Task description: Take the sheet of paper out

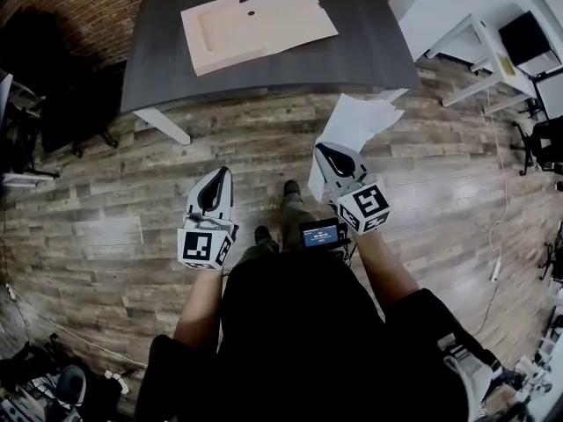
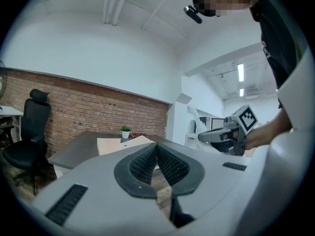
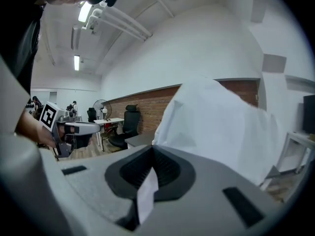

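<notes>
**A:** Two grippers: what are they holding?
**B:** Left gripper is closing on nothing. Right gripper is clamping the paper, which is fanning up over the floor, short of the table.
**A:** Farther off?
**B:** Head view is showing the whole envelope lying on the table. Left gripper view is adding a plant behind it.
</notes>
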Tool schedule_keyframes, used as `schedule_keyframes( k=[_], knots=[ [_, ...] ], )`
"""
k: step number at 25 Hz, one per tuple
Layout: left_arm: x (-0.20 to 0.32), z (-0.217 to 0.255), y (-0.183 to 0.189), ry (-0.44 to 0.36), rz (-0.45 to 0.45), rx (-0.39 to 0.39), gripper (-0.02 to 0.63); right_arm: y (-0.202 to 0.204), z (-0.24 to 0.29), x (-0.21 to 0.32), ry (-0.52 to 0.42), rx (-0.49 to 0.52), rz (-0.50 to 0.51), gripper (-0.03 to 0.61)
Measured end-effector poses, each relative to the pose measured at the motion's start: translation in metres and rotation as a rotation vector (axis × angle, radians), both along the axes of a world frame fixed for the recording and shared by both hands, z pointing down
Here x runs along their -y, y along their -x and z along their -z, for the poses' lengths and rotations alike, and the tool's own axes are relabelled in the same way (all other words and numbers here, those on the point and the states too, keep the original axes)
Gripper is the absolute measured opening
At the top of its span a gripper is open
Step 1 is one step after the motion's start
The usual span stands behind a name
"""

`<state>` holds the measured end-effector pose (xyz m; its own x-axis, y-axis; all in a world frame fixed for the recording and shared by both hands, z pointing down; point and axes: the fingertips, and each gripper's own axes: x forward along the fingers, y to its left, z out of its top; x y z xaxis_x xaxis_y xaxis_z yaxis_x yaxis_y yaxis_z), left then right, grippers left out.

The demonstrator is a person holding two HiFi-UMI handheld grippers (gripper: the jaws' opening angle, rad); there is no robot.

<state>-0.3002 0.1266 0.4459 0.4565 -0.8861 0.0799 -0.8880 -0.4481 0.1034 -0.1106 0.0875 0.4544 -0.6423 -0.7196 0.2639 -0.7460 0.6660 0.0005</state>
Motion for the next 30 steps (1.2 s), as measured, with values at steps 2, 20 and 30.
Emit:
schedule_keyframes(
  k=[2,20,30],
  knots=[
    [-0.014,-0.005,-0.001,0.009,-0.008,-0.006,-0.005,-0.002,0.001,-0.014,0.0,0.004,-0.002,0.005],
    [-0.044,-0.001,-0.039,0.064,0.101,-0.122,-0.005,-0.067,0.003,-0.036,0.019,0.146,0.049,0.005],
    [-0.047,0.0,-0.094,0.062,0.1,-0.084,-0.005,-0.121,0.002,-0.037,0.017,0.191,0.033,0.005]
  ],
)
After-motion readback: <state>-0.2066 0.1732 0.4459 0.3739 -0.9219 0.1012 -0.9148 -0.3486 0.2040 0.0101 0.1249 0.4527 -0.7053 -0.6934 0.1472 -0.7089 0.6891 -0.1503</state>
